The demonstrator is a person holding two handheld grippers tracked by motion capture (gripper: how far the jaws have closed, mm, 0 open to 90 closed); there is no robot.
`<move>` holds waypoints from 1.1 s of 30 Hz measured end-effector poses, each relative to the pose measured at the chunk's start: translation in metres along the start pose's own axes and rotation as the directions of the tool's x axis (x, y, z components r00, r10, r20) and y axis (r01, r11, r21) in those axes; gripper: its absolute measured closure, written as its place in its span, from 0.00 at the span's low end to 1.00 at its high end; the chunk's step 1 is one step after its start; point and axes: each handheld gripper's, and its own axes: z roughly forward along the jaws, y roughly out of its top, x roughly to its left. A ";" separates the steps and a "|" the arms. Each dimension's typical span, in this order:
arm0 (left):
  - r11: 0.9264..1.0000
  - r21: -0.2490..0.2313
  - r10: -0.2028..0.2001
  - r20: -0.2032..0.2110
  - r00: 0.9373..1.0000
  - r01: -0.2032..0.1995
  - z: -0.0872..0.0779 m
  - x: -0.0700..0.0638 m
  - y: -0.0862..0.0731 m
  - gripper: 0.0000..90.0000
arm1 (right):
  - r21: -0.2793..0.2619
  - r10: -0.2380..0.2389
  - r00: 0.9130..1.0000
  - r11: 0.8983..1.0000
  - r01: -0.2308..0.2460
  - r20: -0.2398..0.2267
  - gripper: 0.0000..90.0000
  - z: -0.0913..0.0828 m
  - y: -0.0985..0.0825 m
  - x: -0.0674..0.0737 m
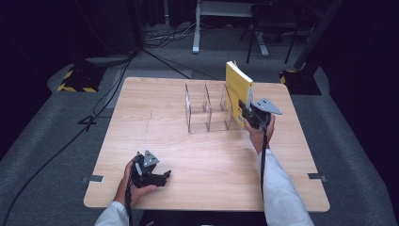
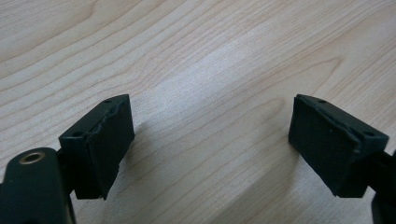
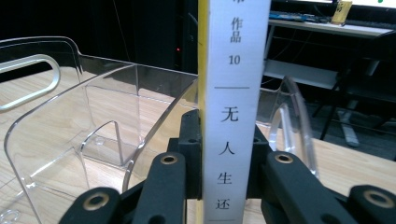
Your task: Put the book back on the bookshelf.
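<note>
The right gripper is clenched on a book, holding it upright by its lower spine end at the right end of a clear rack on the table. In the high view the book shows a plain yellow cover facing left and forward, with a thin pale edge along the top; its top corner leans slightly away toward the far side of the table. It stands just at the rack's rightmost divider, and whether its bottom edge touches the rack floor cannot be told.

In the right gripper view the book's spine is white with black Chinese characters and the number 10 printed down it, a thin line under the number, and a yellow strip of cover along its left side. The two black jaws press on either face of the book low down. Behind it rise the rack's curved transparent dividers, one with an oval cut-out handle at the left.

The left gripper rests near the table's front left edge, held in the person's left hand, well apart from the rack. In the left gripper view its pads stand wide apart, released, with bare wood grain between them.
</note>
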 end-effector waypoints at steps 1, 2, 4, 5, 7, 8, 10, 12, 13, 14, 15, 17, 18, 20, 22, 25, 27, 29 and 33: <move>1.000 0.000 0.000 0.000 1.000 0.000 0.000 0.000 0.000 0.16 | 0.003 -0.001 1.000 1.000 0.001 0.002 0.85 0.002 -0.002 0.000; 1.000 0.000 -0.001 0.000 1.000 0.001 0.000 0.000 0.000 0.16 | 0.010 0.005 1.000 1.000 -0.005 0.001 0.85 0.003 -0.003 0.001; 1.000 -0.001 0.000 -0.001 1.000 0.000 -0.001 -0.001 -0.001 0.17 | -0.005 0.019 1.000 1.000 -0.019 0.001 0.85 0.005 -0.005 0.000; 1.000 0.001 0.002 0.001 1.000 -0.002 -0.001 -0.001 -0.001 0.17 | -0.009 0.023 1.000 1.000 -0.023 -0.005 0.85 0.006 -0.005 -0.001; 1.000 0.006 0.009 0.001 1.000 -0.009 -0.002 -0.001 -0.001 0.17 | -0.017 0.032 0.999 0.999 -0.033 -0.019 0.85 0.007 -0.006 -0.001; 1.000 0.006 0.009 0.001 1.000 -0.009 -0.002 -0.001 -0.001 0.17 | -0.017 0.032 0.999 0.999 -0.033 -0.019 0.85 0.007 -0.006 -0.001; 1.000 0.007 0.010 0.000 1.000 -0.010 -0.003 -0.001 -0.002 0.17 | -0.017 0.024 1.000 1.000 -0.024 -0.020 0.84 0.007 -0.008 0.000; 1.000 0.006 0.009 0.000 1.000 -0.009 -0.003 -0.001 -0.002 0.17 | -0.021 0.028 0.999 0.999 -0.029 -0.024 0.84 0.007 -0.009 -0.001; 1.000 0.007 0.009 0.000 1.000 -0.009 -0.003 -0.001 -0.002 0.17 | -0.015 0.031 0.999 0.999 -0.032 -0.024 0.84 0.007 -0.010 0.000; 1.000 0.007 0.009 0.000 1.000 -0.009 -0.003 -0.001 -0.002 0.17 | -0.011 0.025 0.999 1.000 -0.025 -0.030 0.84 0.008 -0.011 0.000; 1.000 0.004 0.010 -0.001 1.000 -0.010 -0.003 -0.001 -0.002 0.17 | -0.006 0.015 0.999 1.000 -0.016 -0.030 0.84 0.007 -0.013 0.001; 1.000 0.004 0.008 -0.001 1.000 -0.008 -0.002 -0.001 -0.002 0.17 | 0.009 0.003 1.000 1.000 -0.003 -0.031 0.84 0.007 -0.016 0.004; 1.000 0.003 0.008 0.000 1.000 -0.008 -0.002 -0.001 -0.002 0.17 | 0.015 -0.003 0.999 1.000 0.003 -0.033 0.84 0.007 -0.018 0.005; 1.000 0.006 0.005 0.003 1.000 -0.005 -0.003 -0.002 -0.002 0.17 | 0.021 0.003 0.999 1.000 -0.002 -0.039 0.84 0.007 -0.023 0.007; 1.000 0.003 0.010 0.000 1.000 -0.010 -0.003 -0.002 -0.002 0.17 | 0.026 0.003 0.999 1.000 -0.002 -0.033 0.84 0.007 -0.023 0.006; 1.000 0.001 0.008 -0.001 1.000 -0.008 -0.003 -0.002 -0.003 0.17 | 0.023 0.015 0.999 1.000 -0.014 -0.036 0.83 0.007 -0.024 0.004; 1.000 0.000 0.009 -0.001 1.000 -0.009 -0.003 -0.002 -0.003 0.17 | 0.031 0.017 0.999 0.999 -0.015 -0.039 0.82 0.007 -0.024 0.003; 1.000 0.000 0.008 -0.001 1.000 -0.008 -0.003 -0.002 -0.003 0.17 | 0.056 -0.024 0.999 0.998 0.025 -0.027 0.81 0.008 -0.024 0.004; 1.000 0.000 0.009 -0.002 1.000 -0.009 -0.003 -0.002 -0.003 0.17 | 0.064 -0.047 0.999 0.997 0.048 -0.023 0.79 0.008 -0.023 0.004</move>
